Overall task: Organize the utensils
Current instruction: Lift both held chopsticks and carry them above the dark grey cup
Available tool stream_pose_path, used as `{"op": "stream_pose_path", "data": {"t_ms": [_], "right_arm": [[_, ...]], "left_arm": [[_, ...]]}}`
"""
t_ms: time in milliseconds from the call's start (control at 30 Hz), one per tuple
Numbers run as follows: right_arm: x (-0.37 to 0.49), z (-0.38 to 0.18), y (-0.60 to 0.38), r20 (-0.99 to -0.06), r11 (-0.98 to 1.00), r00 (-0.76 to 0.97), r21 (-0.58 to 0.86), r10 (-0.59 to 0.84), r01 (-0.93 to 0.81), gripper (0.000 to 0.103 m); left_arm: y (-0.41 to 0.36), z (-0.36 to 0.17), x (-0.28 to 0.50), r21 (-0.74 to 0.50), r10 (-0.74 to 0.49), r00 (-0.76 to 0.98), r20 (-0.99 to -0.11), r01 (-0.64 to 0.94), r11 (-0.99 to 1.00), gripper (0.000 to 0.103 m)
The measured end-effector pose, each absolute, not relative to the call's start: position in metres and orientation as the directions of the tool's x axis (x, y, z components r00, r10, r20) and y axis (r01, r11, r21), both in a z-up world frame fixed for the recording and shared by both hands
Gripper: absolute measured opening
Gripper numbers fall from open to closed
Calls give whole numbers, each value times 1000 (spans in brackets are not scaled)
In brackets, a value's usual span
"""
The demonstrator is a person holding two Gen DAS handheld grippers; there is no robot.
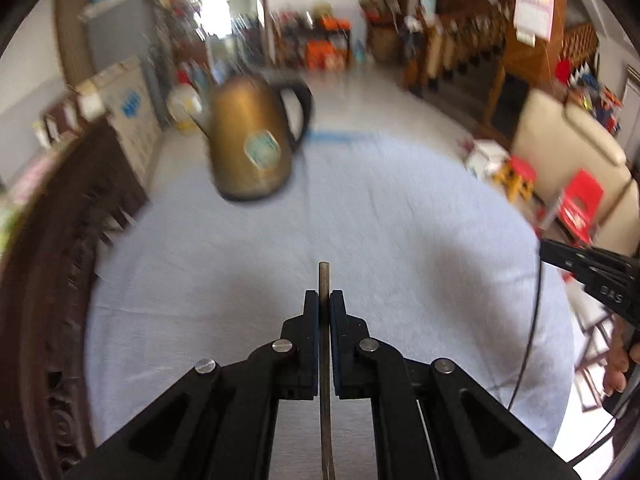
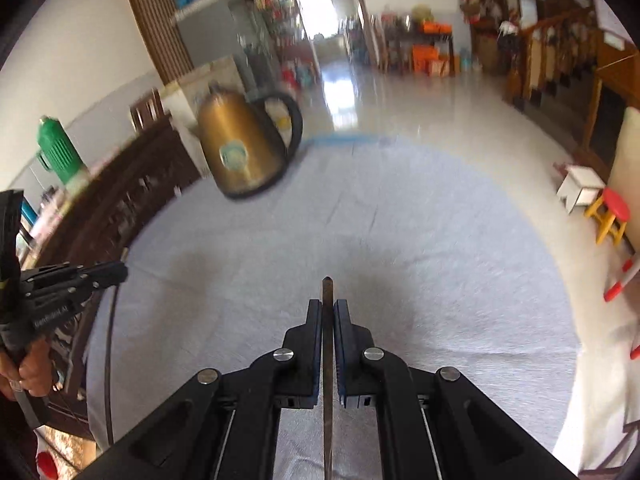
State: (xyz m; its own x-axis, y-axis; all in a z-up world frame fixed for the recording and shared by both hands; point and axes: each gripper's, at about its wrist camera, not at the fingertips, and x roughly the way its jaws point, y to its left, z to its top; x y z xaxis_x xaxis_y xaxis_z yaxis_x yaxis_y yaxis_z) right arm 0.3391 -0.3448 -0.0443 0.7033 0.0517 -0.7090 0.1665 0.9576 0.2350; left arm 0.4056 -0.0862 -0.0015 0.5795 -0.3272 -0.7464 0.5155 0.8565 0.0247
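Each gripper, left (image 1: pixel 324 304) and right (image 2: pixel 327 312), is pinched tight on a thin metal stick (image 1: pixel 324 276), which could slip out and drop onto the table (image 1: pixel 400 208).

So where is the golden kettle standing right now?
The golden kettle stands on the pale cloth at the table's far left, near the dark carved wooden furniture. In both wrist views it appears upper left, well beyond either tool.

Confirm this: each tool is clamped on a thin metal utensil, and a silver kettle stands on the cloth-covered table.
One detail is wrong: the kettle is gold-brown, not silver, as both wrist views show. The left tool and right tool are each clamped on a thin metal utensil, above the cloth-covered table.
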Motion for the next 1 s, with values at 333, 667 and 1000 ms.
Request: {"op": "stream_pose_path", "data": {"t_ms": [333, 667, 1000], "right_arm": [[209, 19, -326, -430, 942, 889, 204, -158, 266, 6], [111, 101, -283, -130, 950, 953, 120, -272, 287, 6], [53, 158, -248, 18, 974, 989, 176, -147, 141, 6]], "left_arm": [[-17, 60, 288, 13, -331, 855, -399, 366, 930, 5], [1, 97, 194, -77, -375, 911, -173, 367, 927, 5], [-5, 116, 154, -130, -402, 915, 9, 400, 907, 5]]}}
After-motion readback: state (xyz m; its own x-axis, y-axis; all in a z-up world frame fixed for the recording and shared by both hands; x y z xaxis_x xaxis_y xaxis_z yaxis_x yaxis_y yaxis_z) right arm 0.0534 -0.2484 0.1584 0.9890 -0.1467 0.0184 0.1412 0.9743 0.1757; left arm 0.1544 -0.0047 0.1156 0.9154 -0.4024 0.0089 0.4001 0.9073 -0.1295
